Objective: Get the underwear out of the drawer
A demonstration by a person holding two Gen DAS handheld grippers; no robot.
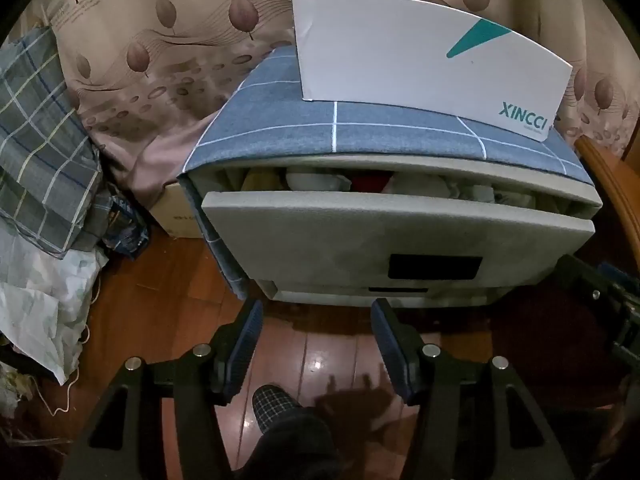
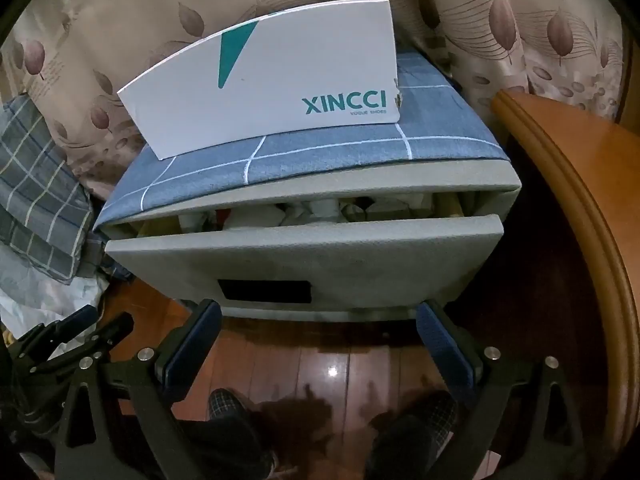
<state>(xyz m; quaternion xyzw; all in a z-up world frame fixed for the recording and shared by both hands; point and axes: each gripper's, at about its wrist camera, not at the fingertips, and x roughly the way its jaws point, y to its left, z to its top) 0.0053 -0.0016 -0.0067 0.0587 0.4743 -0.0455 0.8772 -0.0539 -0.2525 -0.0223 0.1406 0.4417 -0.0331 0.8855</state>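
- Hovering wide apart and empty, the left gripper [image 1: 317,340] and right gripper [image 2: 318,344] are held above the wooden floor [image 1: 320,356], just short of the drawer [image 1: 396,236]; nothing is gripped.
- The drawer ahead is seen pulled partly out; the underwear [image 1: 316,181] is judged to be among the bundled cloth in the gap beyond its front panel.
- Reaching is judged the step in hand; a lift over the panel and a descent into the gap are called for next.
- Beyond, on the cabinet top, a white box [image 2: 272,80] is read "XINCCI", "VOGUE SHOES".

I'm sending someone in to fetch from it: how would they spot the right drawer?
Find the grey drawer unit under a blue checked cloth and white shoe box. The top drawer is pulled partly out, clothes showing in the gap; the drawer below is shut.
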